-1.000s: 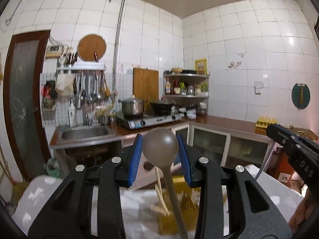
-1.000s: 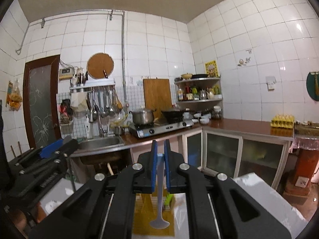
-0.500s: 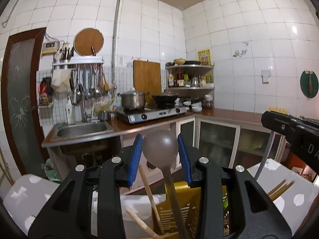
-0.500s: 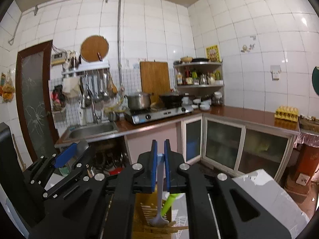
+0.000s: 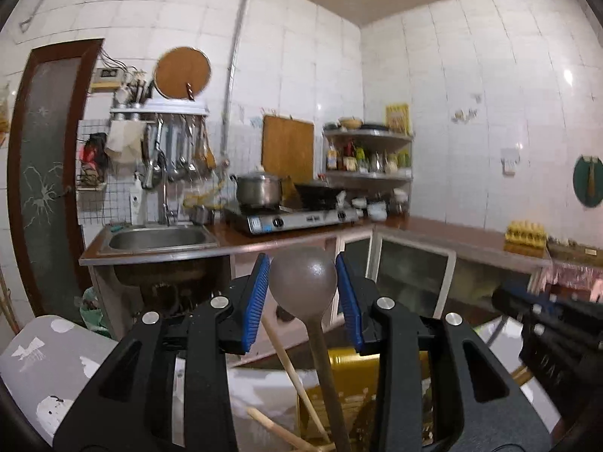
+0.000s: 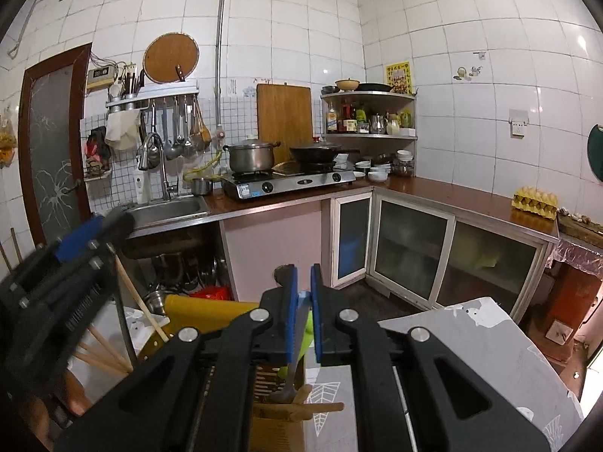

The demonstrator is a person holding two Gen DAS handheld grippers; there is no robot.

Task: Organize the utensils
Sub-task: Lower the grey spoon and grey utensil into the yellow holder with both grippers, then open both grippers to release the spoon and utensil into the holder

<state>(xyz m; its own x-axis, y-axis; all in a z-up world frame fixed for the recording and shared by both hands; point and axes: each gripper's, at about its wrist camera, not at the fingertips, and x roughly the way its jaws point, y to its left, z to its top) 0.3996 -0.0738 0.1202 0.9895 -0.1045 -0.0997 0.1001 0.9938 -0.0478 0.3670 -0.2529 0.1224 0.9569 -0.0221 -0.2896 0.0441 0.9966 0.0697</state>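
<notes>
The spoon (image 5: 303,282) looks matt, brown-grey plastic; chopsticks (image 5: 290,373) are pale wood. The basket (image 6: 203,310) is glossy yellow plastic. The pot (image 6: 250,157) and sink (image 6: 166,209) are shiny metal, the wall tiles (image 6: 471,19) glossy white, the table cover (image 6: 471,342) printed grey cloth.

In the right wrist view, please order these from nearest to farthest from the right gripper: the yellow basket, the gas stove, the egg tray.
From the right gripper:
1. Yellow basket, just below and left of the fingers.
2. Gas stove, on the far counter, straight ahead.
3. Egg tray, on the right counter; too close to the stove to rank firmly.

Clothed table (image 6: 486,342) (yellow basket (image 6: 203,307) atop)
</notes>
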